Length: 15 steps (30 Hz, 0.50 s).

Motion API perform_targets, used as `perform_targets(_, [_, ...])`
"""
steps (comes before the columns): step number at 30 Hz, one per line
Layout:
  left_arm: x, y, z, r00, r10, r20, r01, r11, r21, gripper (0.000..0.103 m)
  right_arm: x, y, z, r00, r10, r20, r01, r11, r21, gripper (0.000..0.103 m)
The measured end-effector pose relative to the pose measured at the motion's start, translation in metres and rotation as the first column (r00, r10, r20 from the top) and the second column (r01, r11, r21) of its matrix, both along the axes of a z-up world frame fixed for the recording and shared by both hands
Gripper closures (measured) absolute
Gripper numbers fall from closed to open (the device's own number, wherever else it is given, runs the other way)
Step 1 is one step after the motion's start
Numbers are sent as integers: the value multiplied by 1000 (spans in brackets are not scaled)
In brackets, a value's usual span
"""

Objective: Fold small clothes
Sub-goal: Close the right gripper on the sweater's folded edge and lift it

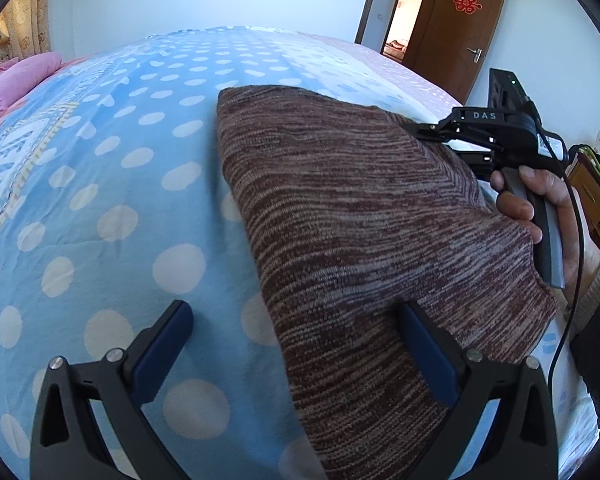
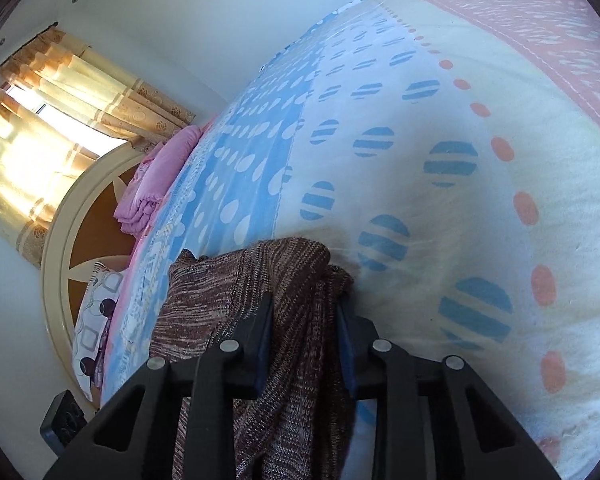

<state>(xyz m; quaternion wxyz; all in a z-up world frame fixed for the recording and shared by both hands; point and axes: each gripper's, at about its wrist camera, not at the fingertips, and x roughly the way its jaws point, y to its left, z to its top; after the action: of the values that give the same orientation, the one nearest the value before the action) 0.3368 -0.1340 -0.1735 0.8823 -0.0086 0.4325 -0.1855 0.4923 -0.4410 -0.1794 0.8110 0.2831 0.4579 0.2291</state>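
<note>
Two grippers: right gripper [image 2: 304,344] is clenched on brown knit garment [image 1: 340,216]; left gripper [image 1: 296,356] is spread wide over bed [image 1: 112,184].

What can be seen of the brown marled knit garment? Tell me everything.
The brown marled knit garment is soft, streaked brown and grey, lying folded on the polka-dot bedsheet. The right gripper is shut on a bunched edge. The left gripper is open, one finger over the garment, one over the sheet.
</note>
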Motion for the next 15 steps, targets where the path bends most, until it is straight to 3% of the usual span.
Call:
perform_targets(9, [-2,-6,3,998,-56,9,56,998,-18,7,4,3,-4,1000,4,-17,-4,1000,-2,75])
perform_targets(15, [-11,-12,8,994,-108,13,109,993,-36,35,-6,15,7,999,-19,26,22,995,-97,81])
